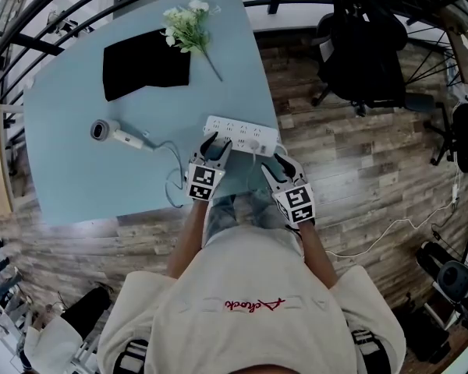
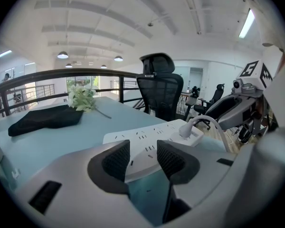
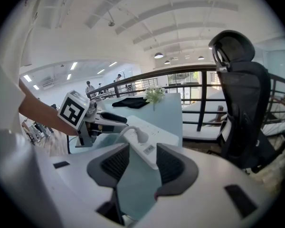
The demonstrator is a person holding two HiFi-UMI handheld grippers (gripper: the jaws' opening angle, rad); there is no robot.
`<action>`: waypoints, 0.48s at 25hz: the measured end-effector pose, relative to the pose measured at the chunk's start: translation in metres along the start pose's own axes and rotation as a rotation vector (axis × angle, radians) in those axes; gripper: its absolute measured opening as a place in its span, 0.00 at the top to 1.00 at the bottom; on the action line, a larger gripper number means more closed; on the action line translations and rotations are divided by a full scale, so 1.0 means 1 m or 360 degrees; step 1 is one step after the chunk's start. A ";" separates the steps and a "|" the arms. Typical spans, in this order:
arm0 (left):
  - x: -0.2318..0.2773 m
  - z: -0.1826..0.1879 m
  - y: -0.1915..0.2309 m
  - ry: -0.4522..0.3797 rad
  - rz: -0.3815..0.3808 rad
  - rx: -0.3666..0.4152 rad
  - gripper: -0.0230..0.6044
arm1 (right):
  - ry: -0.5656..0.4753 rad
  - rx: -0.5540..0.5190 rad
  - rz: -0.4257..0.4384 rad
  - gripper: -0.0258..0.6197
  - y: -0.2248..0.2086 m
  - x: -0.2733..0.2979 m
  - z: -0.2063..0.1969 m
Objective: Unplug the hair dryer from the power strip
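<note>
While our spread left hand-held gripper hovers over the power strip, the hair dryer's plug stands at eleven o'clock from our nearer, spread-open right hand-held gripper.

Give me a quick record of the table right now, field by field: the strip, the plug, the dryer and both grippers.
Power strip: white, lying near the near edge of the light blue table
Plug: still seated in the strip, toward its right end
Hair dryer: lying on the table, left of the strip
Left hand-held gripper: jaws apart, at the strip's left end
Right hand-held gripper: jaws apart, by the strip's right end, gripping nothing
Other: black cloth and flowers on the far side
</note>
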State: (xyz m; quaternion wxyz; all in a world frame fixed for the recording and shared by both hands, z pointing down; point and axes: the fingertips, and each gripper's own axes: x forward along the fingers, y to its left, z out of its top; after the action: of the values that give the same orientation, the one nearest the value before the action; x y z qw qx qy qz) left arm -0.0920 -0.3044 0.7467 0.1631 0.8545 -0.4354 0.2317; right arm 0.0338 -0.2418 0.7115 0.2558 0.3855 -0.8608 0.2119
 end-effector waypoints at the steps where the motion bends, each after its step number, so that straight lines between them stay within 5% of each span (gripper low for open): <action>1: 0.000 0.000 0.000 0.0000 0.0000 -0.0001 0.69 | -0.0003 -0.0004 -0.0004 0.69 0.000 0.001 0.001; 12: 0.000 -0.001 0.000 0.0006 -0.0001 -0.0002 0.69 | 0.0040 -0.0170 0.0037 0.69 -0.001 0.030 0.004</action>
State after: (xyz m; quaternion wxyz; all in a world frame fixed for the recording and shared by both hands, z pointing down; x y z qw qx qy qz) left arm -0.0920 -0.3035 0.7471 0.1647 0.8540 -0.4351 0.2330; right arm 0.0162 -0.2611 0.7268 0.2842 0.3585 -0.8721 0.1735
